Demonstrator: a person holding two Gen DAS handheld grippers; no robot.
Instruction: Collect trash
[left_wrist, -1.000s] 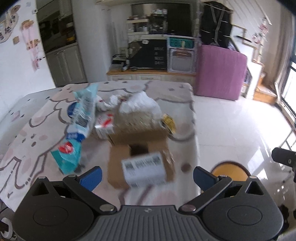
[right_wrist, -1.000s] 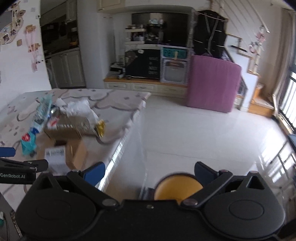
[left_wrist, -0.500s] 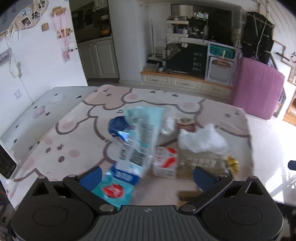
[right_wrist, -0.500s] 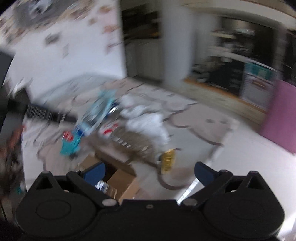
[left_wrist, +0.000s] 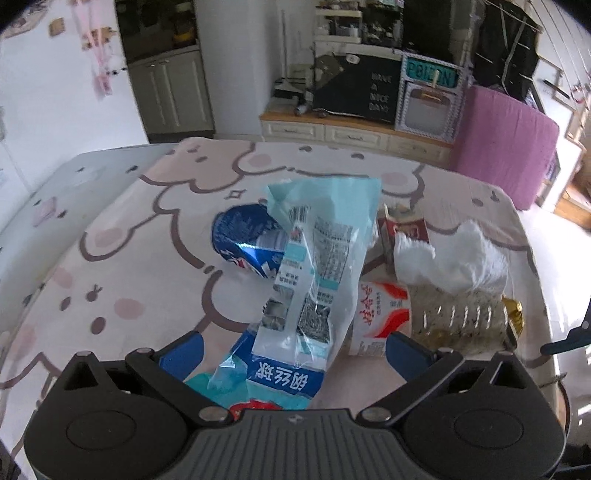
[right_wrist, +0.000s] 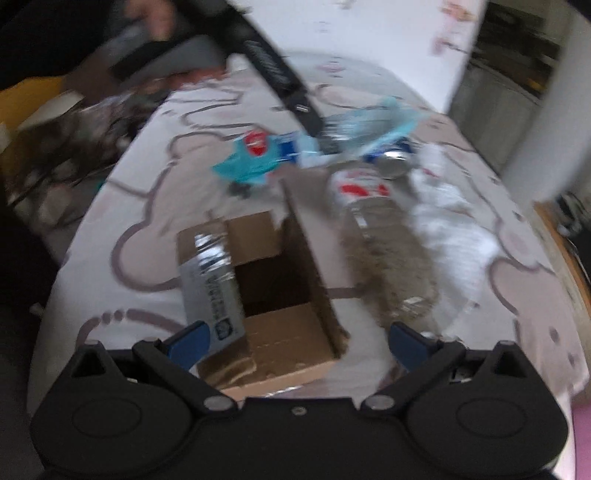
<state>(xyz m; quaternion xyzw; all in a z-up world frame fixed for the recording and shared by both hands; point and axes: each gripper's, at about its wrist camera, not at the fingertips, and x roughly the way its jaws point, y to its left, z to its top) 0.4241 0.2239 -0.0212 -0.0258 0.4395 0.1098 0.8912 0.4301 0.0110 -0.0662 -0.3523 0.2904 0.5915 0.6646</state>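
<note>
Teal plastic wrapper (left_wrist: 314, 280) lies between my left gripper (left_wrist: 293, 349) jaws, spread wide, nothing clamped, lined up to grab it. Crushed blue can (left_wrist: 247, 240) behind, carton (left_wrist: 380, 317) by the right finger. Right gripper (right_wrist: 299, 341) jaws apart over the open cardboard box (right_wrist: 280, 295), likely the bin. Tabletop (left_wrist: 122, 258) left of the jaws is free.

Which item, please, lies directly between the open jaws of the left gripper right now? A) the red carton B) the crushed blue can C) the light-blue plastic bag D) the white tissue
C: in the left wrist view the light-blue plastic bag runs down between the left gripper and its spread jaws, while the crushed blue can lies farther back on the table.
</note>
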